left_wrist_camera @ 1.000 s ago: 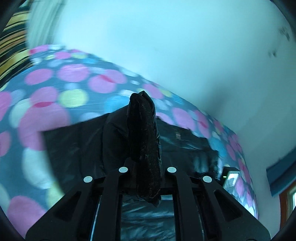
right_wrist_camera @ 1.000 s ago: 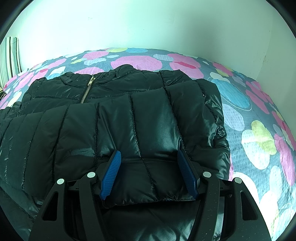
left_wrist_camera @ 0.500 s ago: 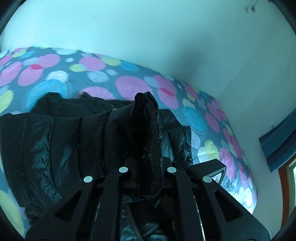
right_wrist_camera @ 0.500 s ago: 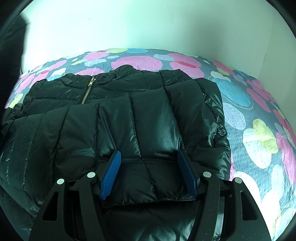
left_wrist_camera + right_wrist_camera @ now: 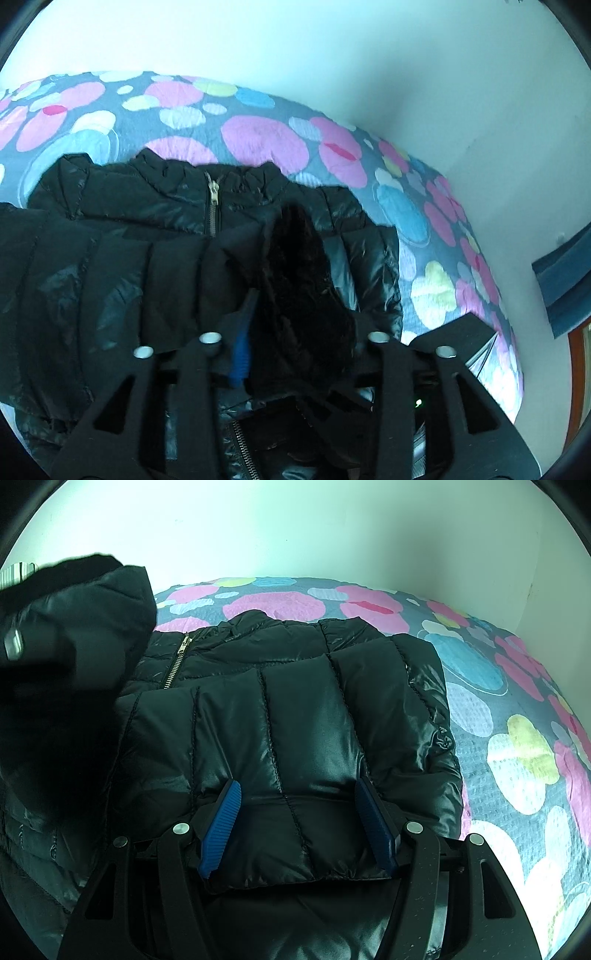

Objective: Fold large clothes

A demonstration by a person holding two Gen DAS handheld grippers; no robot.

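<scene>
Black puffer jacket [image 5: 295, 716] spread on the bed [image 5: 517, 738], collar and zipper [image 5: 177, 661] at the far end, long axis running straight away from both sets of jaws.

Right gripper [image 5: 299, 827]: jaws standing wide with the near quilted edge of a folded-over sleeve lying between the blue pads [image 5: 221, 827]; looks released rather than clenched, though pad contact at the sides hard to rule out.

Left gripper [image 5: 295, 332]: jaws just been opening, a dark fuzzy cuff or lining [image 5: 303, 288] between them, sagging forward over the chest panels. Only one blue pad [image 5: 242, 354] visible, the other hidden behind the cloth, so any remaining pinch impossible to confirm.

Judgement: left side nearer the cloth being laid across, so that one decides the fold.

Hard to make out: left edge of the right view blocked by a blurred dark mass; jacket hem cut off below both cameras.
</scene>
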